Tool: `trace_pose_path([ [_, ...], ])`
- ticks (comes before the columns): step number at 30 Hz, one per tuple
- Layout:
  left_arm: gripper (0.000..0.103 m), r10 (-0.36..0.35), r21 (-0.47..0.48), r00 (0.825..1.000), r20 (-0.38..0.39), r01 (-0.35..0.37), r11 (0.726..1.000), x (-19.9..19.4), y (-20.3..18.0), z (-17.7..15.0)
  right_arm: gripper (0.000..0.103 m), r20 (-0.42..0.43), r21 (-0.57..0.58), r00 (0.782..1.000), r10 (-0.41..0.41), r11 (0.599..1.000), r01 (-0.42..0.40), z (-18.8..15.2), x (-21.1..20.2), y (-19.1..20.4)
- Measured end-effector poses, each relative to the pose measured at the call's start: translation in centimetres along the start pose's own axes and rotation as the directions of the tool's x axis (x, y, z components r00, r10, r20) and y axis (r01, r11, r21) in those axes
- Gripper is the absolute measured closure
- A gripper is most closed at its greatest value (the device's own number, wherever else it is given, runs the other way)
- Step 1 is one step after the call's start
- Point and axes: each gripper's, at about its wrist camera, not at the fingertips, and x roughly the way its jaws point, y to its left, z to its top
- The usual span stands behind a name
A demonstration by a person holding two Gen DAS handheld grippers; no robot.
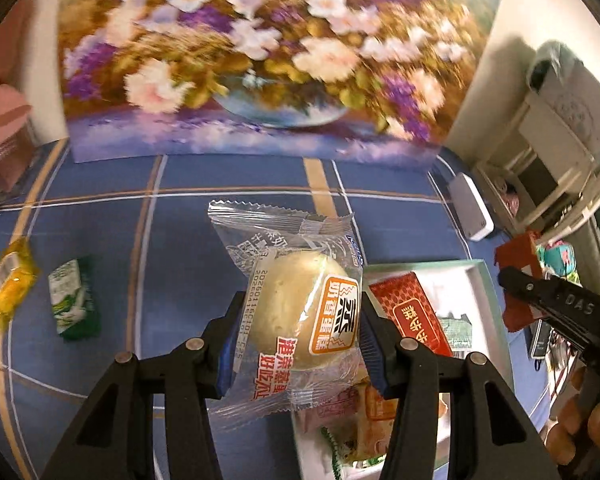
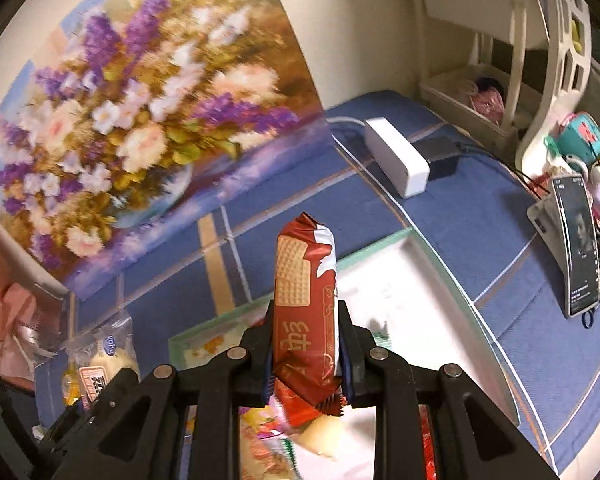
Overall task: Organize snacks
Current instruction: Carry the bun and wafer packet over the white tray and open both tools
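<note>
Left tool (image 1: 298, 334) clamps a bun packet (image 1: 300, 312); right tool (image 2: 306, 350) clamps a red biscuit pack (image 2: 306, 312).

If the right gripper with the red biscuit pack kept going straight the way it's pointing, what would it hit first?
Most likely the white tray lying on the blue tablecloth. The right gripper is shut on the red biscuit pack, whose tip leads toward the tray's bare floor. Depth is hard to judge through the fisheye, so take this as a likely guess.
</note>
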Motion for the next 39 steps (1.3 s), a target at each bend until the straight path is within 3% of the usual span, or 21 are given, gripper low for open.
trace_pose_path([
  [5, 0.050, -0.007, 0.012, 1.000, -0.015, 0.007, 1.000, 1.9, -0.5, -0.2, 0.077, -0.073, -0.001, 0.996, -0.047, 0.999, 0.047, -0.8, 3.1, -0.8],
  [11, 0.050, -0.044, 0.009, 0.998, -0.035, 0.045, 0.999, 3.1, -0.9, -0.2, 0.077, -0.103, -0.002, 0.993, -0.063, 0.998, 0.063, -1.0, 4.7, -1.4],
  [32, 0.048, -0.074, 0.059, 0.990, -0.119, 0.081, 0.995, 4.5, -3.1, -1.1, 0.077, -0.101, 0.039, 0.983, -0.153, 0.987, 0.157, -0.6, 5.0, -3.9],
  [35, 0.041, -0.072, 0.053, 0.992, -0.108, 0.078, 0.996, 4.1, -3.1, -0.8, 0.077, -0.100, 0.044, 0.983, -0.157, 0.986, 0.161, -0.6, 5.0, -4.1],
  [39, 0.041, -0.078, 0.056, 0.992, -0.095, 0.084, 0.995, 3.3, -3.3, -0.5, 0.076, -0.104, 0.046, 0.983, -0.154, 0.986, 0.159, -0.6, 5.1, -4.1],
])
